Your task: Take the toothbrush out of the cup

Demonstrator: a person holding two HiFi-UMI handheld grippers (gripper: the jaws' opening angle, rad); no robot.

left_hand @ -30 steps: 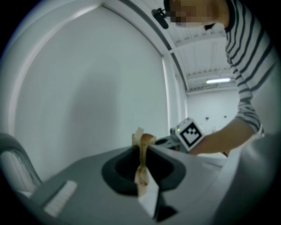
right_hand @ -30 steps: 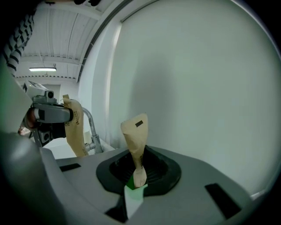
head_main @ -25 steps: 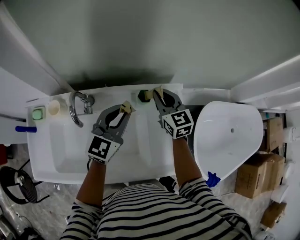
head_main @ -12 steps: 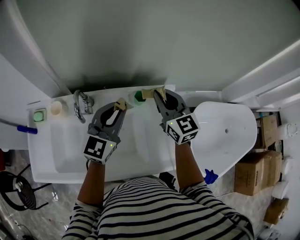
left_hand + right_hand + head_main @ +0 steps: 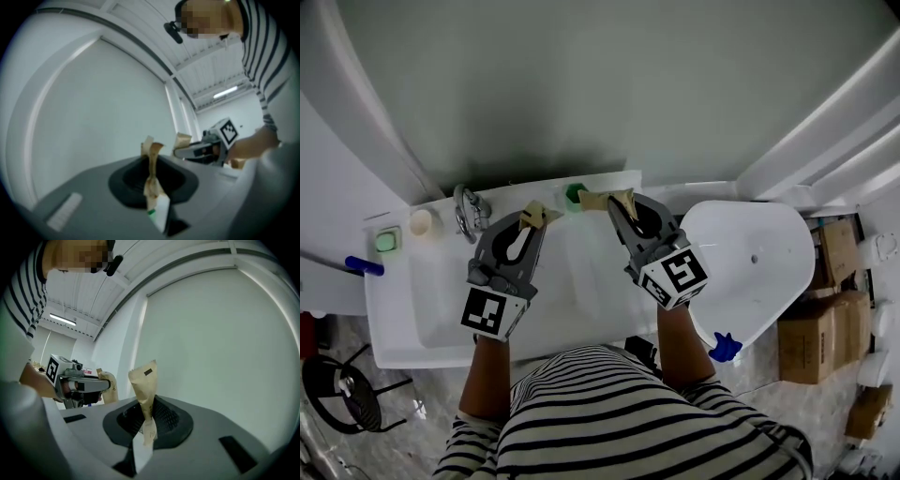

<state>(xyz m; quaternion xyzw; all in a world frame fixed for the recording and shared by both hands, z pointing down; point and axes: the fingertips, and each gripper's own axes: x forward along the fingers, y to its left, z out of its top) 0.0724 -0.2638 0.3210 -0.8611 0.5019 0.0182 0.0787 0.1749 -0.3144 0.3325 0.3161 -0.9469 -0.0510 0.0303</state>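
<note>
Two jaw pairs pressed together, empty, left gripper [image 5: 534, 217] and right gripper [image 5: 621, 199] over the white sink [image 5: 412, 309], green cup [image 5: 574, 193] at its back edge

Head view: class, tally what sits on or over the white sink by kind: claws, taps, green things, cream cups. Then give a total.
Claws: 2 (left claw, right claw)
Taps: 1 (tap)
Green things: 2 (green square, green thing by the right claw's tip)
Cream cups: 1 (cream cup)
Total: 6
</note>
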